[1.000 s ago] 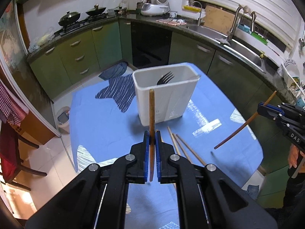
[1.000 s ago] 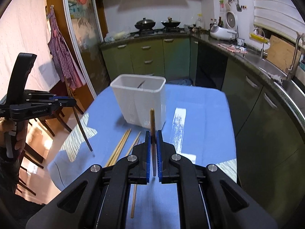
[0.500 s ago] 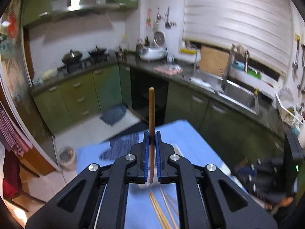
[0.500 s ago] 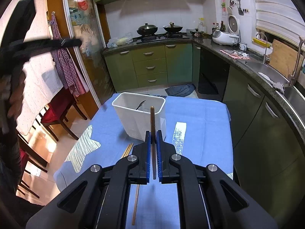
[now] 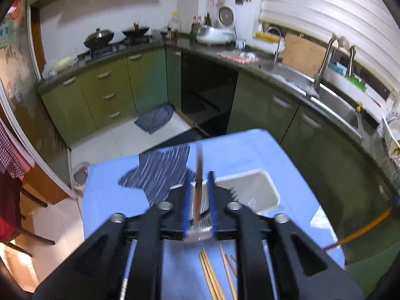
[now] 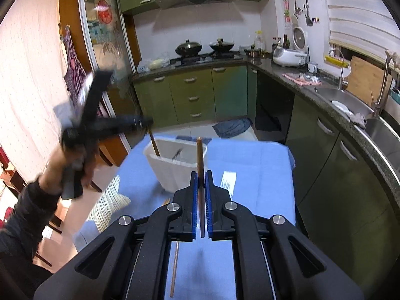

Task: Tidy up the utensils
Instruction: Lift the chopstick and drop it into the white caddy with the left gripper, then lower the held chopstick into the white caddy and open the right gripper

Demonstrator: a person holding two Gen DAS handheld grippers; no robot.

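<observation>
Over the white utensil bin (image 5: 250,190) on the blue-covered desk (image 5: 275,155), at about twelve o'clock from the left hand-held gripper (image 5: 198,200), the step in hand looks like dropping a brown chopstick (image 5: 198,175) into the bin. Its jaws are opening, spread slightly, with the stick between the blue pads; motion blur makes it hard to say whether the pads touch it. From the right wrist view that stick's lower end dips into the bin's left compartment (image 6: 156,147). The right hand-held gripper (image 6: 202,205) is pressed together, pinching a second chopstick (image 6: 200,165) that points upright toward twelve o'clock, with the bin just beyond. Loose chopsticks (image 5: 212,275) lie on the desk at six o'clock of the bin. Next, likely, the right stick must be carried above the rim and released.
</observation>
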